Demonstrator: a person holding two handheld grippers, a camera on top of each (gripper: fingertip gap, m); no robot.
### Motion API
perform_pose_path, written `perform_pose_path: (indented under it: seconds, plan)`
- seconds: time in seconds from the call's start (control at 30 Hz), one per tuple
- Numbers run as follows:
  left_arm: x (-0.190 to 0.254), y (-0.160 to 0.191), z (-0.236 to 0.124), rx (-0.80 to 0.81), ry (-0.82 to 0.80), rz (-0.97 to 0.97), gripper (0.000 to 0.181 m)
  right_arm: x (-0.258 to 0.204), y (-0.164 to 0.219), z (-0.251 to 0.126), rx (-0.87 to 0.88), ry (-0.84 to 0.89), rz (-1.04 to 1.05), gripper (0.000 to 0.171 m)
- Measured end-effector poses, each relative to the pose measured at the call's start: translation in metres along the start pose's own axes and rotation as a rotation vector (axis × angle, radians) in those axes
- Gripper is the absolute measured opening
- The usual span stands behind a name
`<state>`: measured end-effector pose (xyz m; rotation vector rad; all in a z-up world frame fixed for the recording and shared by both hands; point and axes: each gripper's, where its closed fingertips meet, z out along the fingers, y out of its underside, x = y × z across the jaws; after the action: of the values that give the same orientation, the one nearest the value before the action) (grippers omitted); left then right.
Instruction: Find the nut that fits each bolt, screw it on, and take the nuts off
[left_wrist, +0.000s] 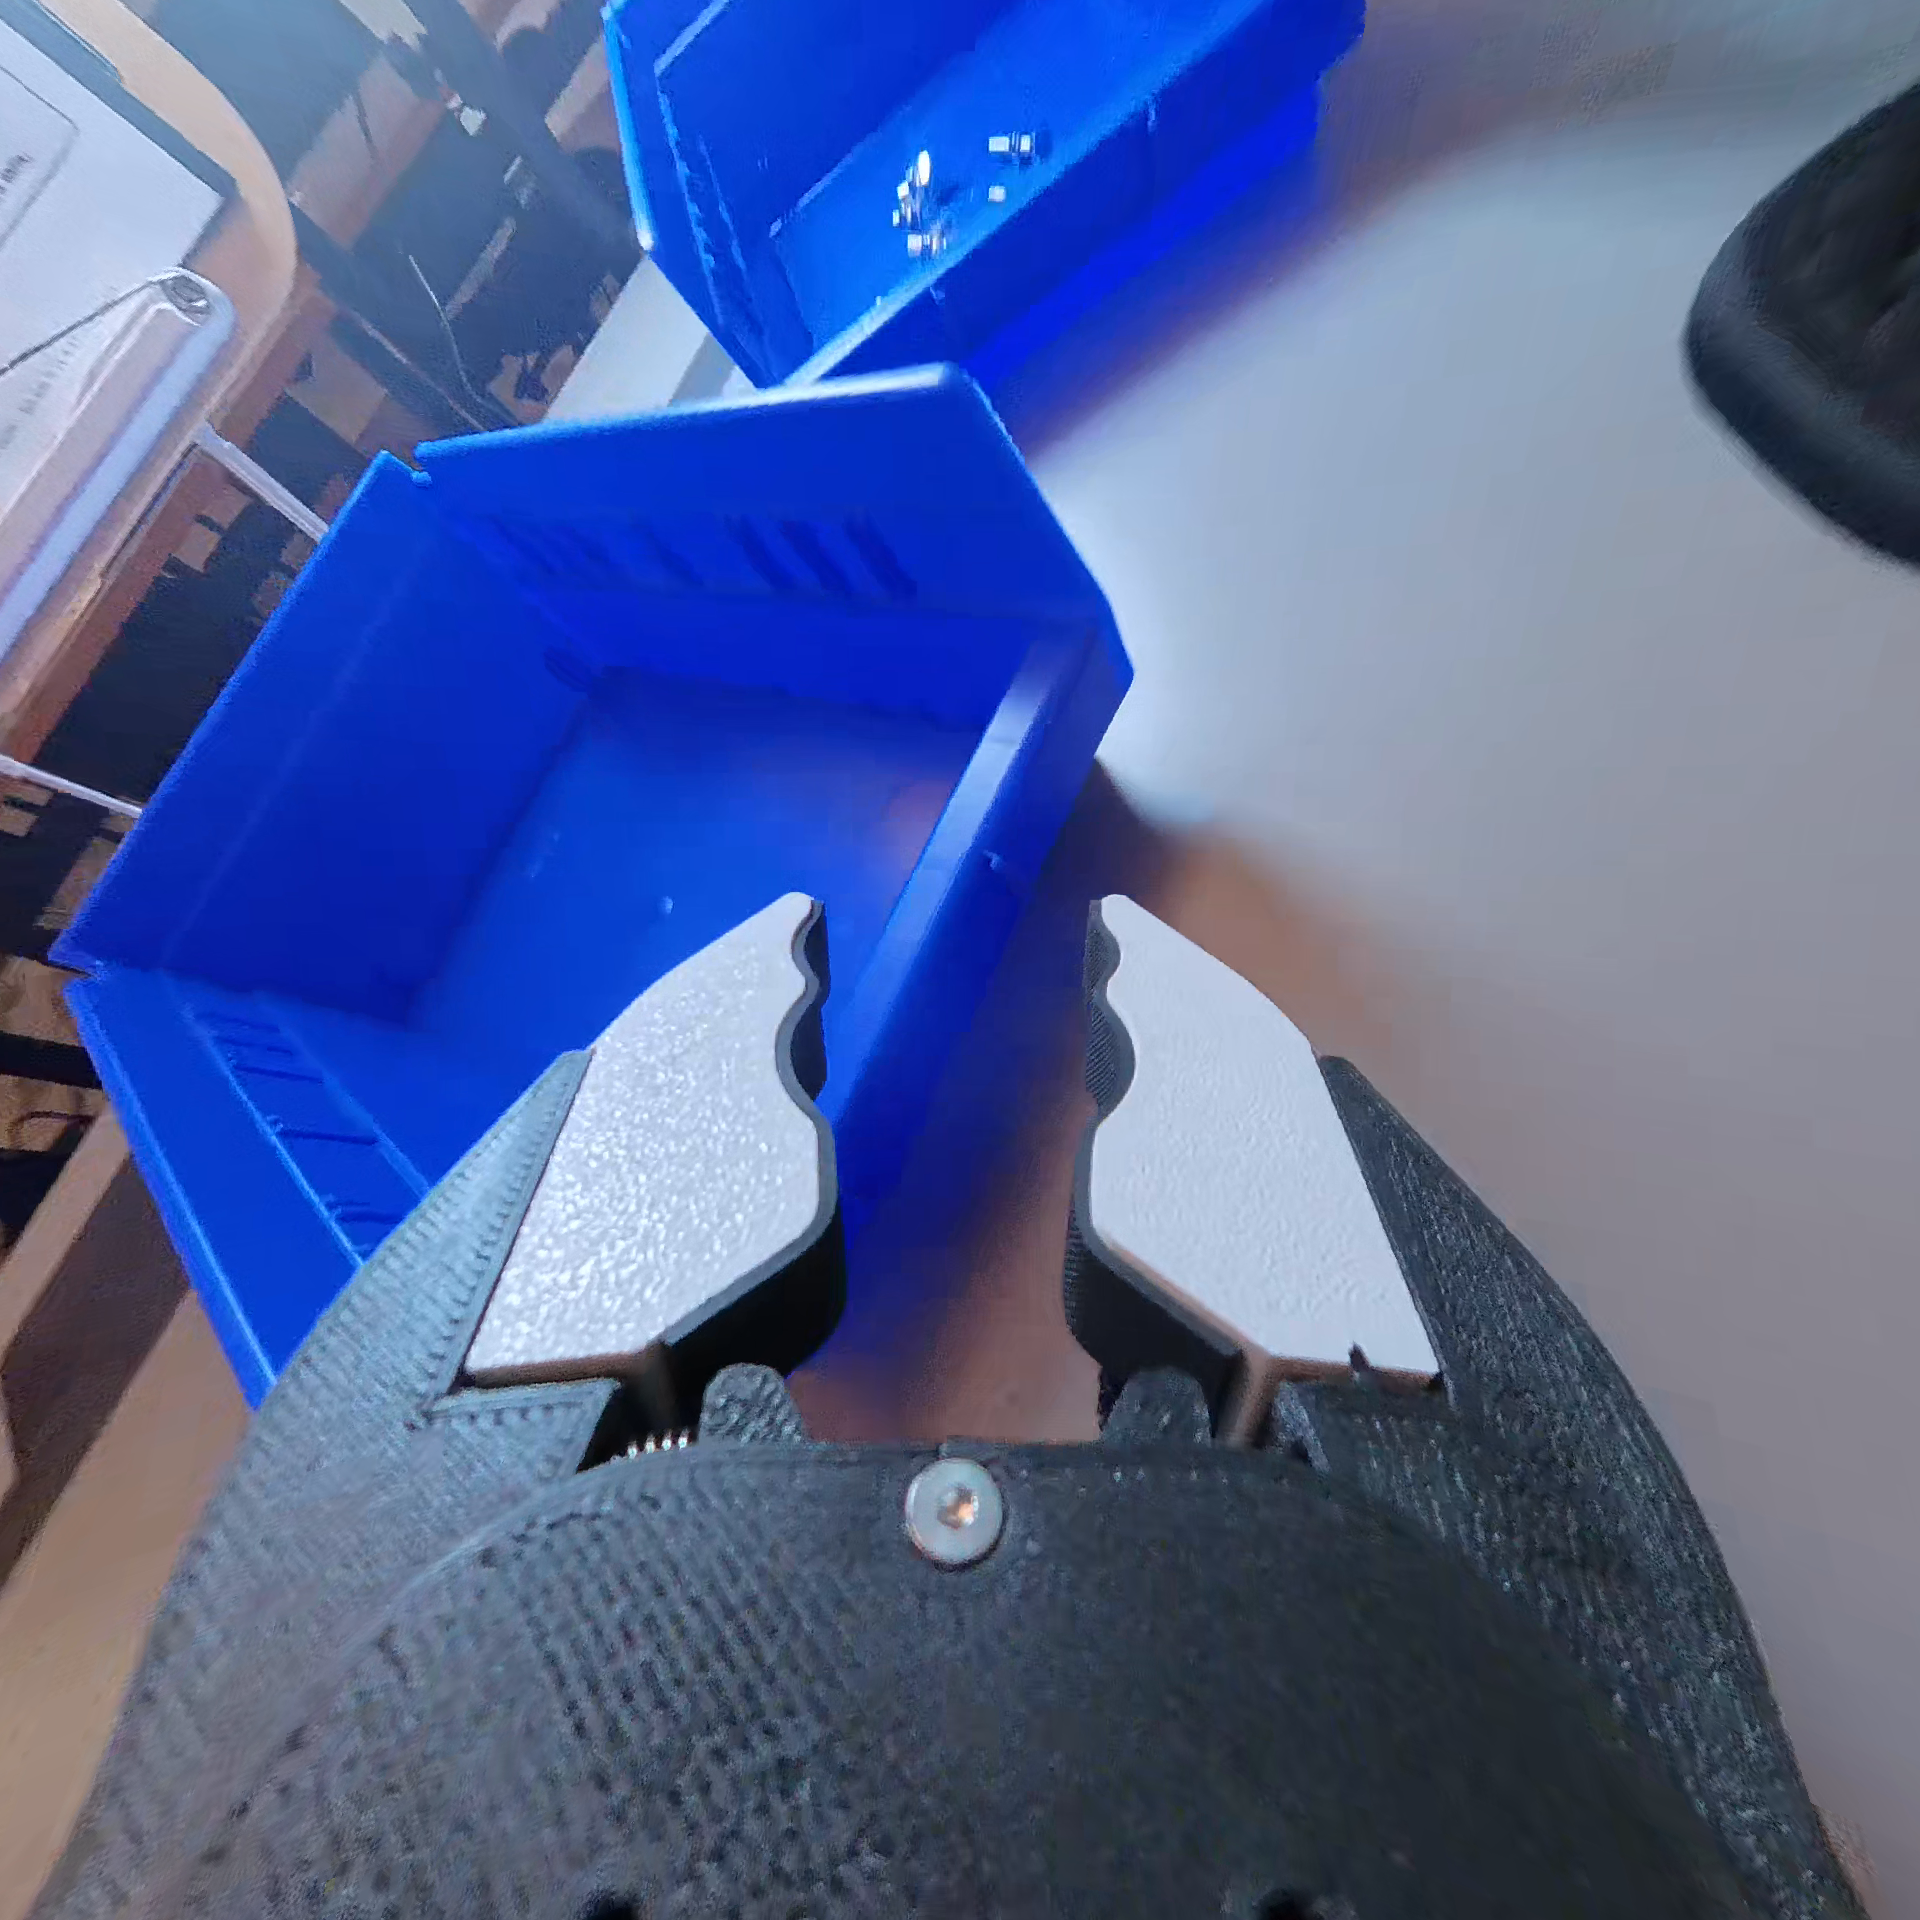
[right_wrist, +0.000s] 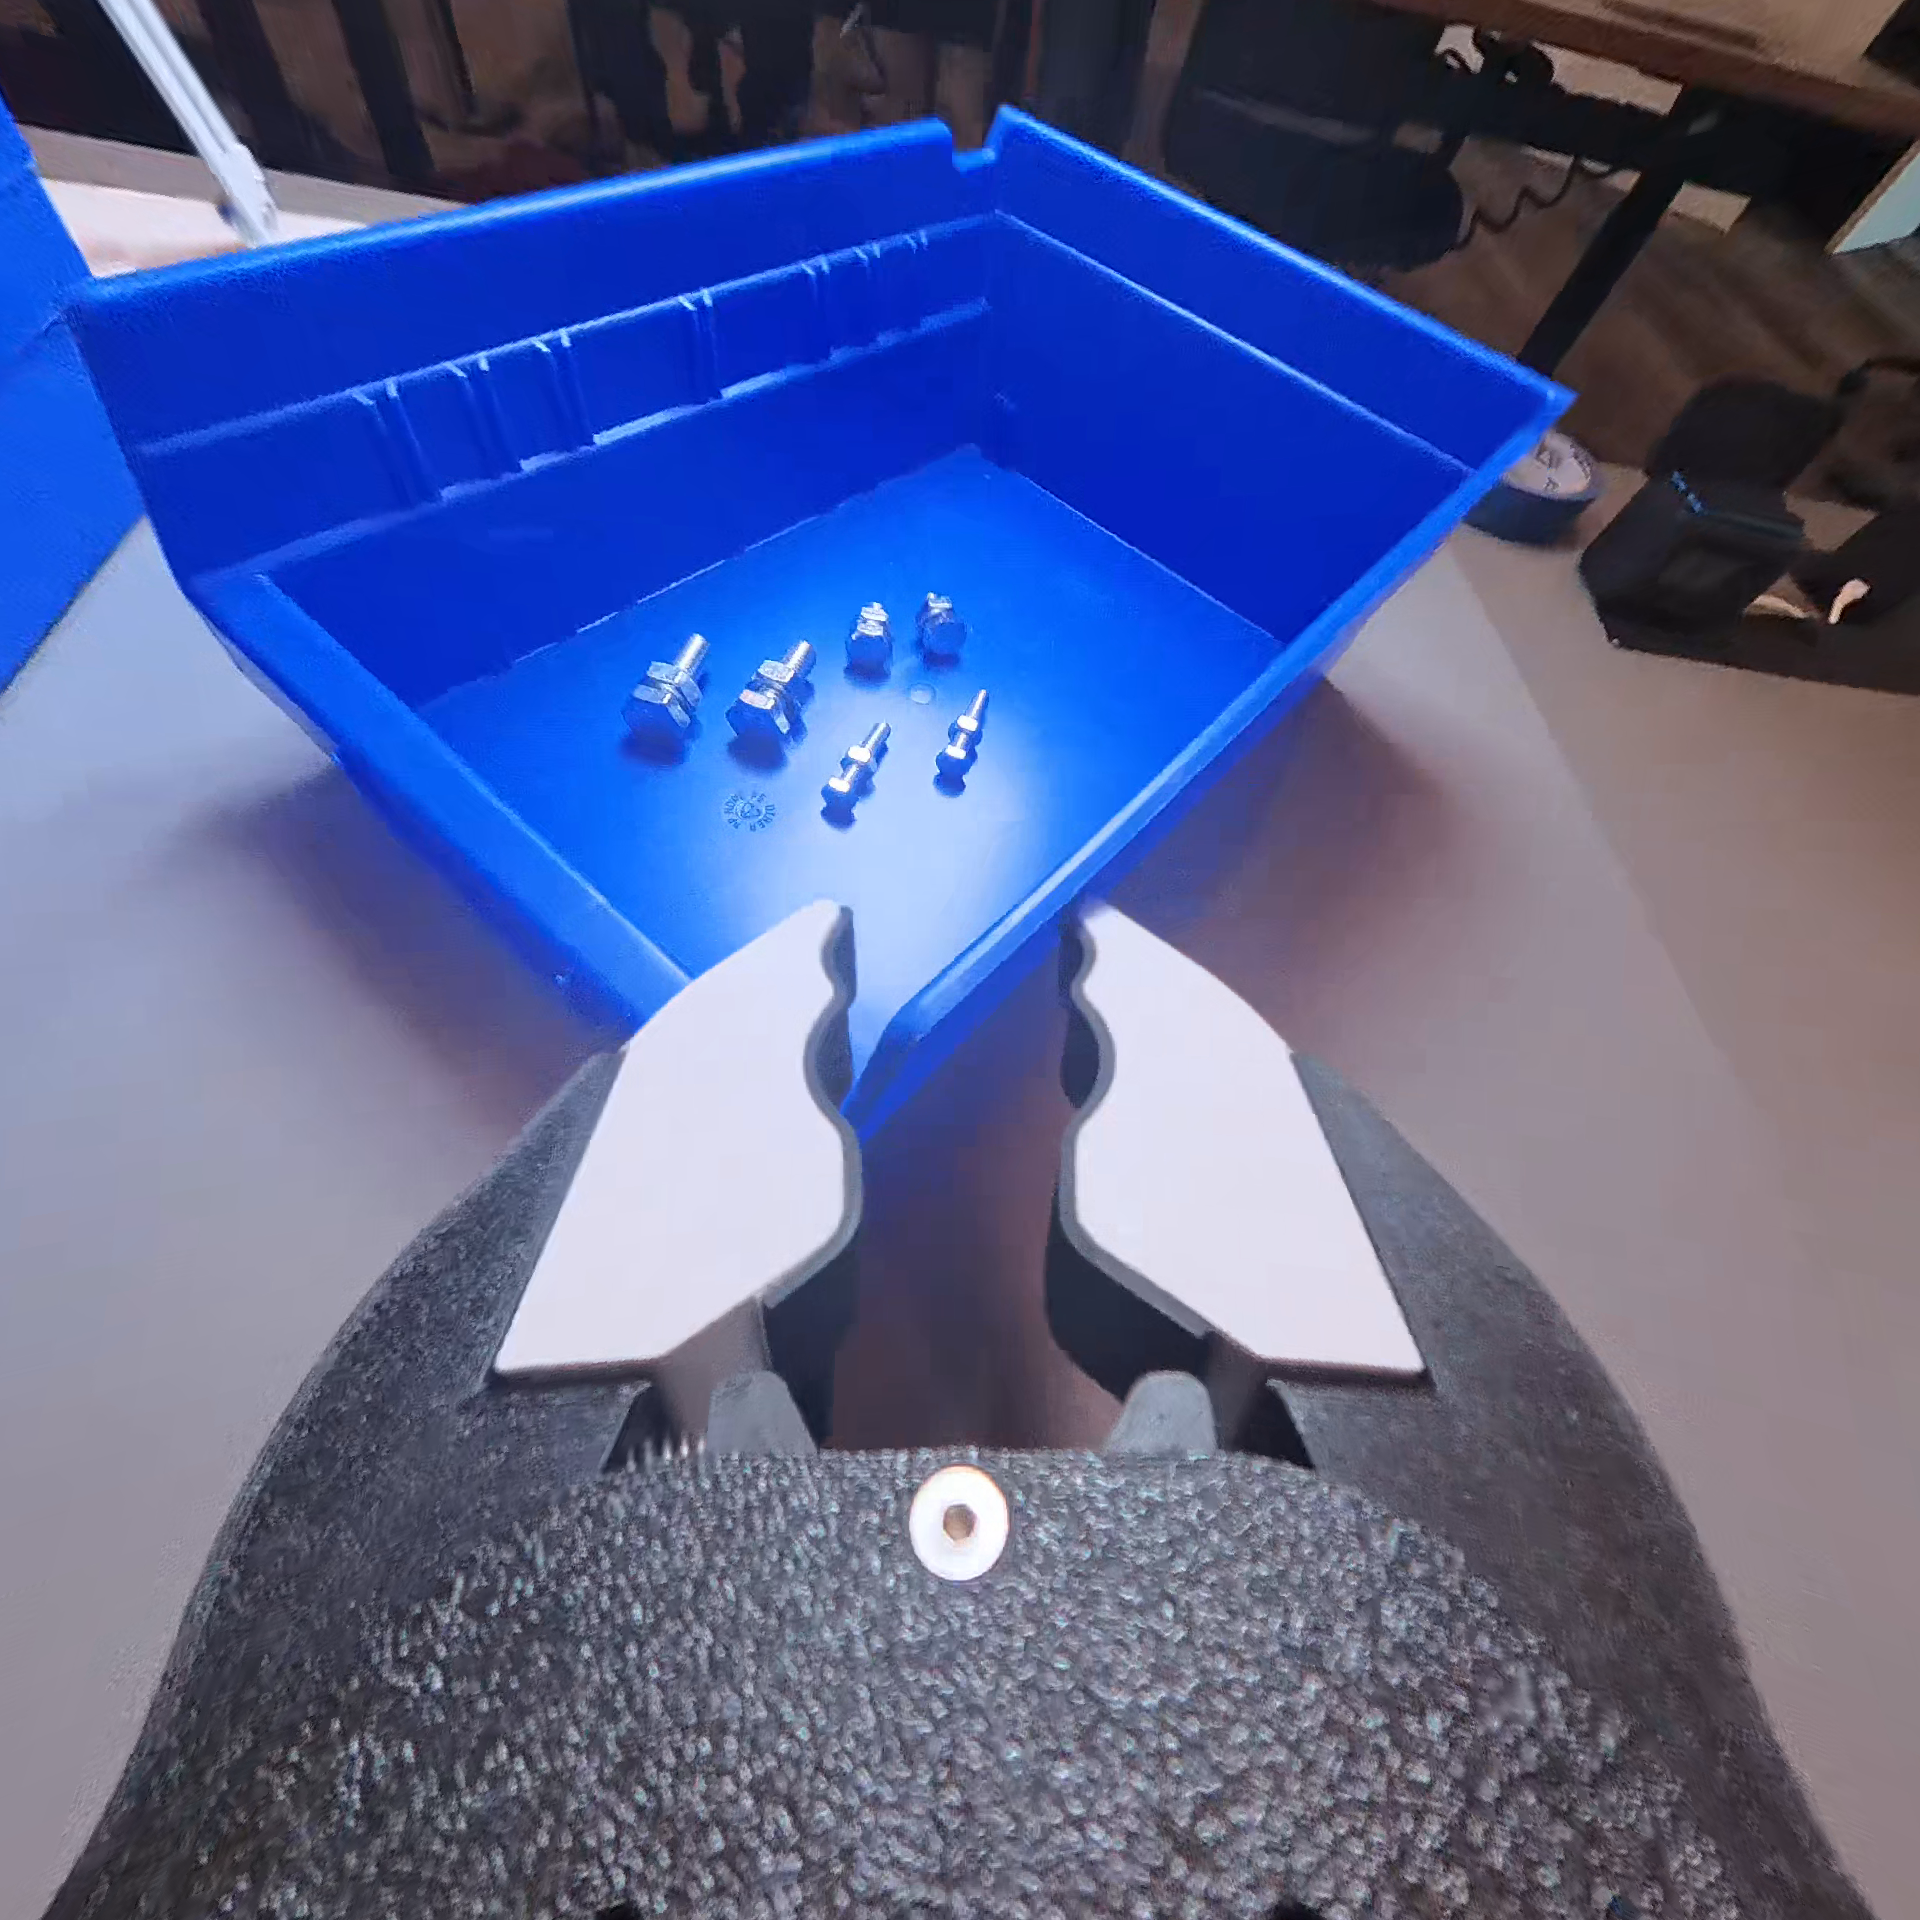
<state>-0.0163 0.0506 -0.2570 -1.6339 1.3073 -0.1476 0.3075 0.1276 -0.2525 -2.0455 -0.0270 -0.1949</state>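
Close to the right camera, the right gripper (right_wrist: 956, 961) has its two grey fingers (right_wrist: 727, 1122) spread apart, and nothing is between them. Right under the tips is the near corner of a deep blue plastic bin (right_wrist: 1226, 343) that sits on the smooth grey bench (right_wrist: 208, 987).

A bit past the tips, on the bin floor, lie six shiny metal bolts with nuts on them. Two fat ones (right_wrist: 665, 698) are off to the left of the fingers, two short stubby ones (right_wrist: 869, 636) are farther back, and two thin ones (right_wrist: 856, 771) are closest to the tips.

The left gripper (left_wrist: 954, 940) also has its fingers (left_wrist: 675, 1164) spread wide and holds nothing. Its tips hang over the right wall of a second blue plastic bin (left_wrist: 727, 447) with nothing in it. Farther on, the bin with the bolts shows up small.

I think the job now is to pick one bolt. To do it well, go straight down over a thin bolt, keep clear of the bin wall, and pinch the head end so the nut stays free to turn. They are small and smooth, so they may slip.
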Motion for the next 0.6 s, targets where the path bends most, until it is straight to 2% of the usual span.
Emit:
perform_pose_path:
  seconds: [0.03,0.1,0.27,0.4,0.53,0.6]
  plan:
    - [0.002,-0.003,-0.007,0.024,0.006,-0.036,0.047,0.005,0.002,0.000,-0.012,0.003,-0.001,0.027]
    - [0.005,-0.006,-0.018,0.065,0.023,-0.108,0.045,0.018,0.008,-0.006,-0.034,0.024,-0.003,0.018]
    - [0.036,-0.024,-0.024,0.142,0.152,-0.257,0.044,0.022,0.031,-0.051,-0.058,0.014,0.001,0.009]
    - [0.077,-0.053,0.002,0.147,0.273,-0.277,0.047,0.005,0.047,-0.087,-0.025,-0.035,0.051,0.006]
    - [0.085,-0.072,0.041,0.115,0.244,-0.293,0.052,-0.003,0.055,-0.109,0.011,-0.049,0.065,0.005]
    - [0.084,-0.085,0.054,0.127,0.233,-0.313,0.039,-0.007,0.055,-0.116,0.023,-0.045,0.047,0.004]
